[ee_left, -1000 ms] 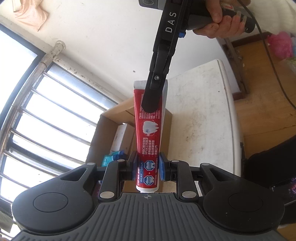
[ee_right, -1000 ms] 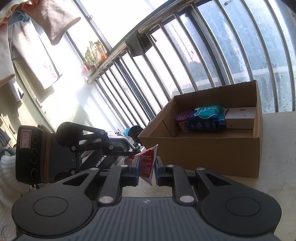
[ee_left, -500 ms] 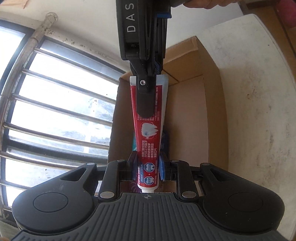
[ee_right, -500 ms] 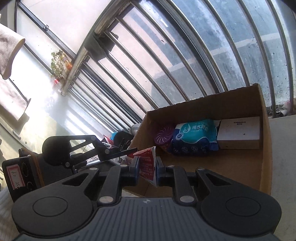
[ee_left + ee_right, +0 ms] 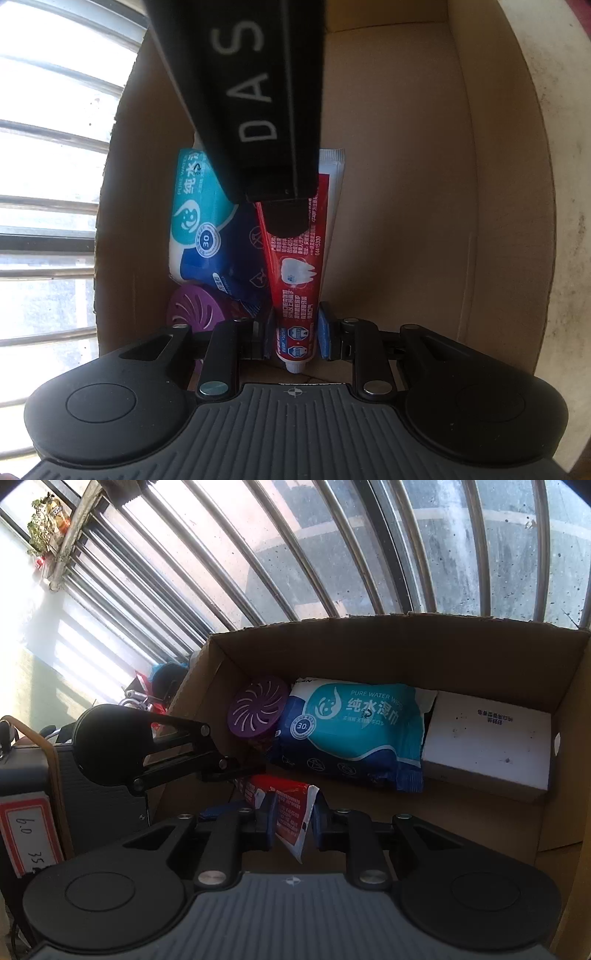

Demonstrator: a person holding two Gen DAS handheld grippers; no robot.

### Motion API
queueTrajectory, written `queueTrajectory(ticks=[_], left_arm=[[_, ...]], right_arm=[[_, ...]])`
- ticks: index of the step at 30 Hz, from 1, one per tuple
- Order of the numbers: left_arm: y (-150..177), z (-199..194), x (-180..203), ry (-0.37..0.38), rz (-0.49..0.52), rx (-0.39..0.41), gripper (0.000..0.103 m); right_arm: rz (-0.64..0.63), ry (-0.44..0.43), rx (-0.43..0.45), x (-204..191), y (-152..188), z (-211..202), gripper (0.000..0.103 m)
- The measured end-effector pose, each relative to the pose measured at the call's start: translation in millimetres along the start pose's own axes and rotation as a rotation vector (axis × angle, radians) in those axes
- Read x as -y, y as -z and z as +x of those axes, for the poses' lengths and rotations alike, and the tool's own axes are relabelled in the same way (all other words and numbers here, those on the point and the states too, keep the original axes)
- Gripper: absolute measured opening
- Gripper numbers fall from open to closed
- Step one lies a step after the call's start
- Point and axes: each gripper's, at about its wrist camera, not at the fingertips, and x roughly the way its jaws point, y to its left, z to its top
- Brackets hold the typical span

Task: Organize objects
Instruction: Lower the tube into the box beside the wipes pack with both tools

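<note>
Red plastic toothpaste tube [image 5: 298, 280], long axis spanning both claws, cap end clamped in left gripper [image 5: 295, 330], crimped tail clamped in right gripper [image 5: 293, 821] ahead, over brown cardboard box [image 5: 424, 184].

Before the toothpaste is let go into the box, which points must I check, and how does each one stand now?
1. Left tool grips the cap end of the toothpaste tube: ok.
2. Right tool grips the flat end: ok.
3. Tube is over the cardboard box: ok.
4. Bare floor beside the wipes pack: ok.
5. Tube is clear of the purple round container and white box: ok.
6. Tube touches the floor: cannot tell.
</note>
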Motion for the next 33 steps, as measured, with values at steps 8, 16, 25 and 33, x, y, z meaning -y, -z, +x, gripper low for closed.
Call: queueTrajectory(ticks=[8, 16, 25, 33], left_arm=[[-6, 1, 1, 0.010, -0.033, -0.042, 0.026], [0, -15, 10, -0.012, -0.054, -0.050, 0.035], [10, -42, 17, 0.001, -0.096, 0.030, 0.018], [15, -57, 18, 0.039, -0.127, 0.086, 0.008]], right_arm=[[-0.019, 0.093, -0.008, 9, -4, 22, 0.033], [-0.088, 0.186, -0.029, -1, -3, 24, 0.038], [-0.150, 0.235, -0.011, -10, 3, 28, 0.043], [-0.215, 0.270, -0.042, -18, 7, 32, 0.044]])
